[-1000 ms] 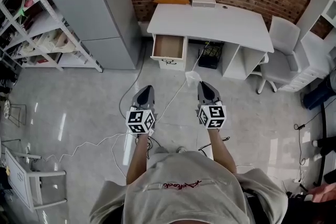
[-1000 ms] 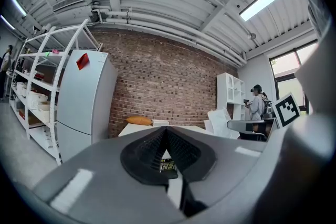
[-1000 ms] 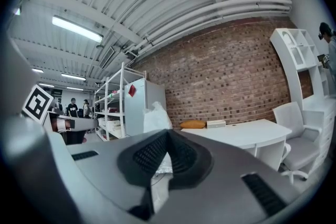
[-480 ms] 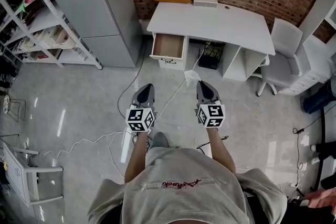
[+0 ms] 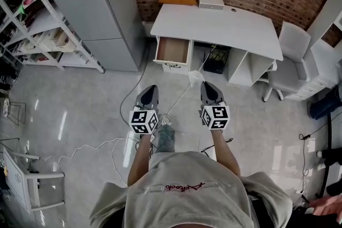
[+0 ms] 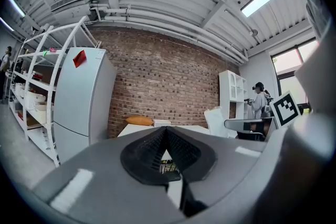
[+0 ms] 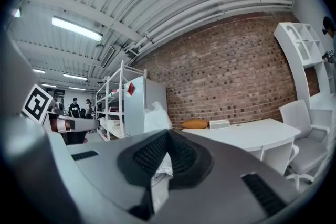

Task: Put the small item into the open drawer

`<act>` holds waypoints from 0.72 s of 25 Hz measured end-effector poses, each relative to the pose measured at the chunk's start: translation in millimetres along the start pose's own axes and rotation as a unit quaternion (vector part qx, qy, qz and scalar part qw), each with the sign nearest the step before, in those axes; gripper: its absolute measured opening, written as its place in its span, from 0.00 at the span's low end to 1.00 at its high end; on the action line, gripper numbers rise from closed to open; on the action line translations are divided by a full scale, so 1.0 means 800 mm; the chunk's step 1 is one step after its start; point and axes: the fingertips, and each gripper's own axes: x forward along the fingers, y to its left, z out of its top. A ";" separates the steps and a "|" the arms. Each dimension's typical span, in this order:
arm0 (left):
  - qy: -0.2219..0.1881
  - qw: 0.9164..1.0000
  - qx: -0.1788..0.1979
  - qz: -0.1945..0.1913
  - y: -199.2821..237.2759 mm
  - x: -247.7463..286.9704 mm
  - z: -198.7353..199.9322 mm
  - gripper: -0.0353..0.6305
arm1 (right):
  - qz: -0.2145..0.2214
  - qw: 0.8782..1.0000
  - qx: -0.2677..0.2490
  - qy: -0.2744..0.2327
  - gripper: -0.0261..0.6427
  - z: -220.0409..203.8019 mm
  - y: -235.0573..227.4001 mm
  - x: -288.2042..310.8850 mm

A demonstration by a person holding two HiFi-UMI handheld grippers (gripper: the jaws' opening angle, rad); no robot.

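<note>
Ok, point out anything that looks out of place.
A white cable sprawls loose across the floor from the desk past the person's foot, a likely trip hazard. The drawer stands open, as the task needs.

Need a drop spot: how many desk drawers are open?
1. The open drawer is pulled out under the desk end nearest the fridge; closed ones may be hidden beneath the top.

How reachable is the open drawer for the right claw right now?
Probably not yet. The right claw, shut on a white bag, hangs over floor well short of the open drawer. Nothing tall stands between them, so stepping closer should do.
</note>
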 end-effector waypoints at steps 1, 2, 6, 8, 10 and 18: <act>0.001 1.000 -0.001 0.001 0.005 0.005 -0.001 0.07 | 0.000 1.000 -0.001 0.001 0.06 -0.001 0.000 0.007; 0.002 1.000 -0.001 0.001 0.011 0.010 -0.003 0.07 | 0.000 1.000 -0.002 0.002 0.06 -0.002 0.000 0.015; 0.001 1.000 -0.006 0.002 0.038 0.038 -0.005 0.07 | 0.001 1.000 -0.007 0.006 0.06 -0.004 -0.003 0.053; 0.003 1.000 -0.011 0.003 0.052 0.054 -0.009 0.07 | 0.001 1.000 -0.009 0.012 0.06 -0.008 -0.005 0.072; 0.006 1.000 -0.016 0.001 0.067 0.073 -0.010 0.07 | 0.000 1.000 -0.011 0.017 0.06 -0.009 -0.008 0.095; 0.006 1.000 -0.017 -0.016 0.129 0.167 0.012 0.07 | -0.011 1.000 -0.014 0.017 0.06 0.009 -0.026 0.203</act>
